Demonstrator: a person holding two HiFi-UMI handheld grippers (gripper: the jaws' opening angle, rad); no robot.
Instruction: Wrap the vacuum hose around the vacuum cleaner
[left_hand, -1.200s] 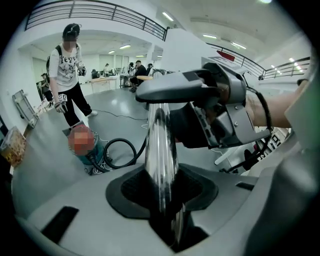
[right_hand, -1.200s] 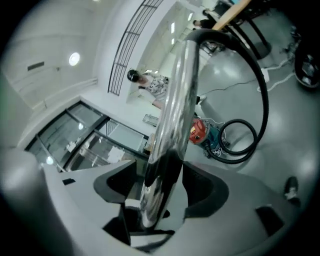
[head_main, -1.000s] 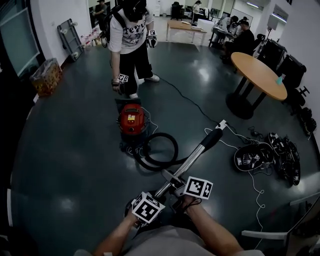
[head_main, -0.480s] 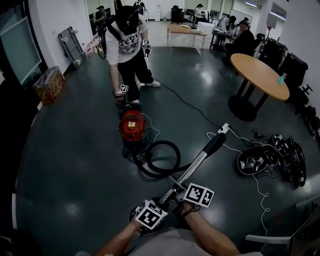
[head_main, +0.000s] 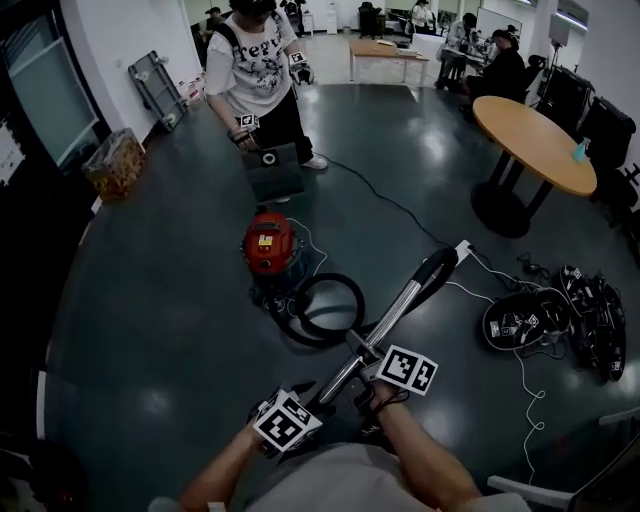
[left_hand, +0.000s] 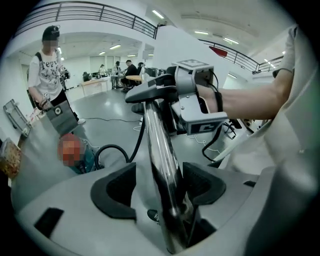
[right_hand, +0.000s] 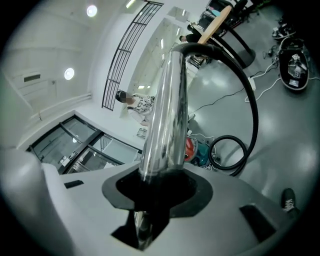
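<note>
head view with both gripper views; hose-wrapping step, early. the metal wand (head_main: 392, 318) of the vacuum passes through both our tools. the right gripper (right_hand: 157, 187), whose jaws have just been closing, clamps the tube snugly between its pads; the left gripper (left_hand: 165, 182), nearer our body on the same tube, has just been opening its jaws, which stand wide with the wand running between them, unpressed. the vacuum cleaner (head_main: 268, 247), a red canister, stands on the floor (head_main: 150, 330) well ahead of us; the black hose (right_hand: 256, 125) runs from the wand's far handle down to a loose loop lying just beside the canister on our side, none of it yet around the body. a person (head_main: 255, 70) stands just beyond the canister holding a dark case (head_main: 273, 172). to do this step well, we judge that the right grip should carry the wand alone while the left re-seats squarely on the tube, pads flat, before any swing; we then bring the wand toward the canister and lay the hose in even, untwisted turns, keeping slack so the canister does not tip, and staying clear of the person
</note>
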